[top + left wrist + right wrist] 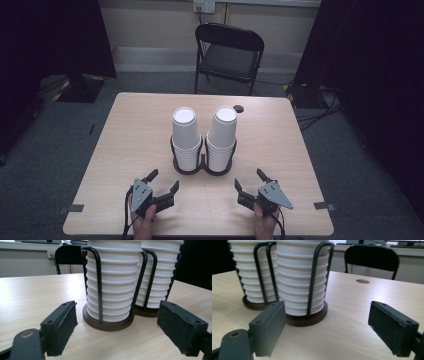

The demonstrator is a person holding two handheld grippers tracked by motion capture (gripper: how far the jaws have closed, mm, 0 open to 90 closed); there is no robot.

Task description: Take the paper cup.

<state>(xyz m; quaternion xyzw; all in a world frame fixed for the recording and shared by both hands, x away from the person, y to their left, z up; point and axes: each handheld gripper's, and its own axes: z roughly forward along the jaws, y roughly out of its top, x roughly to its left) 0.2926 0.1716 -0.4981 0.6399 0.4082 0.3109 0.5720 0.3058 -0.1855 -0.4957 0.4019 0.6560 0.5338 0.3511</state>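
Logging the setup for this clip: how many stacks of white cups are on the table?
2. The left stack and the right stack stand upside down, side by side, in a black wire holder at mid-table, ahead of both grippers. Cups per stack cannot be counted.

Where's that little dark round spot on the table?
In the high view, the dark spot sits near the table's far edge, just right of the right cup stack.

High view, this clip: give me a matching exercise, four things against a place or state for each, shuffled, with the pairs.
Things:
1. left stack of white paper cups
2. black folding chair
3. left gripper
4. small dark round hole

Places or states:
A. beyond the table's far edge
B. in the tabletop, behind the right stack
C. in a black wire holder
D. jaws open, at the near edge

Pairs: 1-C, 2-A, 3-D, 4-B
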